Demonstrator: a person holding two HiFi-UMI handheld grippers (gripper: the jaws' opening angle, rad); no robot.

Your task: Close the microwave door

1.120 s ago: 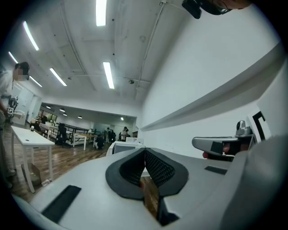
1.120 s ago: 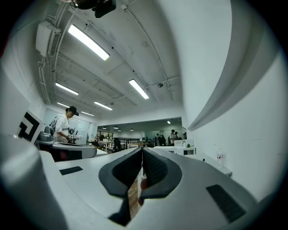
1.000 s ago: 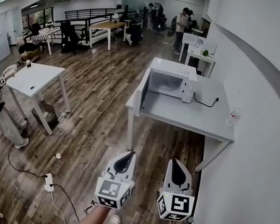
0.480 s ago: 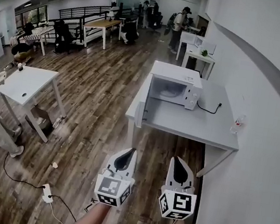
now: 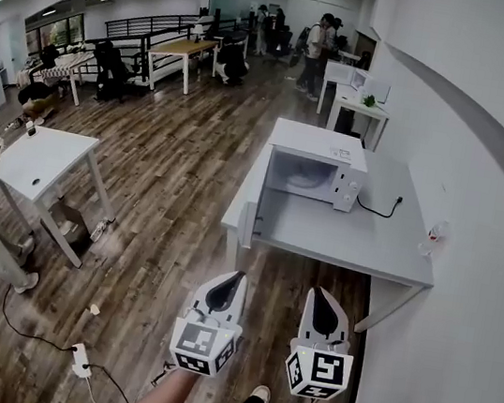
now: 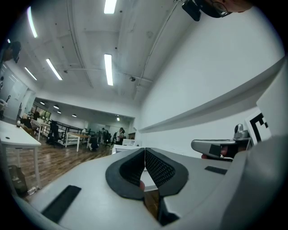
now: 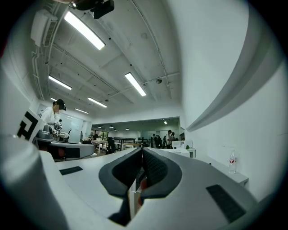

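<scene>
A white microwave [image 5: 316,170] stands on a grey table [image 5: 359,246] against the right wall. Its door [image 5: 253,202] is swung wide open to the left, and the cavity faces me. My left gripper [image 5: 237,279] and right gripper [image 5: 317,293] are held side by side over the wooden floor, short of the table's front edge and touching nothing. Both point level toward the table. In the left gripper view the left gripper's [image 6: 145,156] jaws meet with nothing between them. In the right gripper view the right gripper's [image 7: 142,155] jaws likewise meet on nothing.
A black cable [image 5: 379,207] runs from the microwave across the table, and a small bottle [image 5: 434,232] stands by the wall. A white table [image 5: 41,153] is at the left. A power strip [image 5: 78,360] and cords lie on the floor. People stand far back.
The table and microwave have drawn nearer and sit lower in the head view. Both grippers moved forward together, still shut, keeping their side-by-side spacing.
</scene>
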